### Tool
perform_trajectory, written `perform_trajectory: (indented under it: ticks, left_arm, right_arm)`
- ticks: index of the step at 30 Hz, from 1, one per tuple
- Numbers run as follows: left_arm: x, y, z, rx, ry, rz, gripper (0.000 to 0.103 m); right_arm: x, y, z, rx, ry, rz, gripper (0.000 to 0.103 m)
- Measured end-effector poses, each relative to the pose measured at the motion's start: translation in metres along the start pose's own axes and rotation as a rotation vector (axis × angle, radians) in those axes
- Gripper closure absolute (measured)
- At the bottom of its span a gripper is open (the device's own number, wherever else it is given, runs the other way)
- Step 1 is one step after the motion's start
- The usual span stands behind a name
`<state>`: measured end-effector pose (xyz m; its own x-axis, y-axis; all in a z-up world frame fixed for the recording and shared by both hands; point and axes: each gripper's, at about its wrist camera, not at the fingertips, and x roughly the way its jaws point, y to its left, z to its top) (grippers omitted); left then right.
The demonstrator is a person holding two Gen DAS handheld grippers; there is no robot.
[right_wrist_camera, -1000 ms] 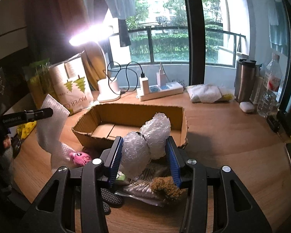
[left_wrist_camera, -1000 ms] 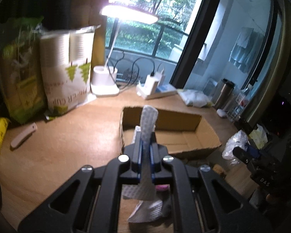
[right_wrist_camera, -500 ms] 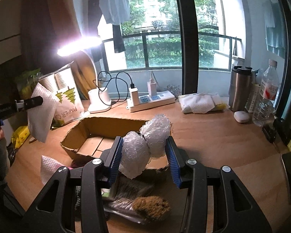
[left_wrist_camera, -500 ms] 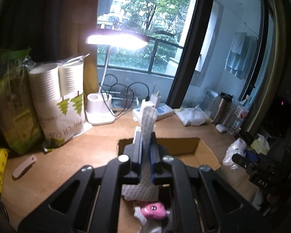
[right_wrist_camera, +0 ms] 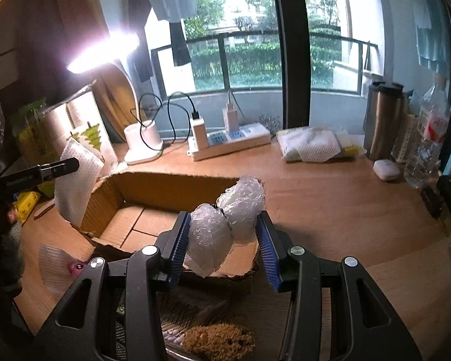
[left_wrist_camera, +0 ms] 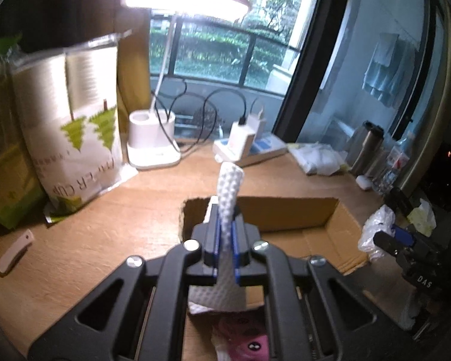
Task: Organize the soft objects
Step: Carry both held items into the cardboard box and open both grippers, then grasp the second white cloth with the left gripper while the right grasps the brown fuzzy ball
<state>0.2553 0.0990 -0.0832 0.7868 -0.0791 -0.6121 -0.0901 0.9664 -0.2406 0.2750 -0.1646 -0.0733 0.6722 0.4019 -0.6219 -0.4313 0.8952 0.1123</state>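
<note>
The left gripper (left_wrist_camera: 225, 242) pinched a cloth (left_wrist_camera: 227, 201) and the right gripper (right_wrist_camera: 224, 236) clamped bubble wrap (right_wrist_camera: 225, 219); the box (right_wrist_camera: 165, 186) lay just beyond and below both, its long axis left-right.

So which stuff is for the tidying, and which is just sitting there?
For the job:
- white cloth
- bubble wrap
- cardboard box
- pink toy

Just lying about:
- desk lamp
- power strip
- paper cup pack
- steel flask
</note>
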Motion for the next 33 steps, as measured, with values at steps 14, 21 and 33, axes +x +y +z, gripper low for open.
perform_trajectory:
  ticks: [14,21,33]
  left_arm:
    - [0.042,0.002,-0.015,0.037,0.142,0.061,0.083]
    - [0.034,-0.001,-0.016,0.059,0.132,0.075,0.081]
    - [0.007,-0.005,-0.017,0.052,0.092,0.078,0.035]
  right_arm:
    - [0.04,-0.002,-0.01,0.001,0.133,0.01,0.055]
    - [0.039,0.004,-0.009,-0.021,0.145,-0.011,0.047]
    - [0.012,0.012,-0.009,-0.036,0.102,-0.025,0.039]
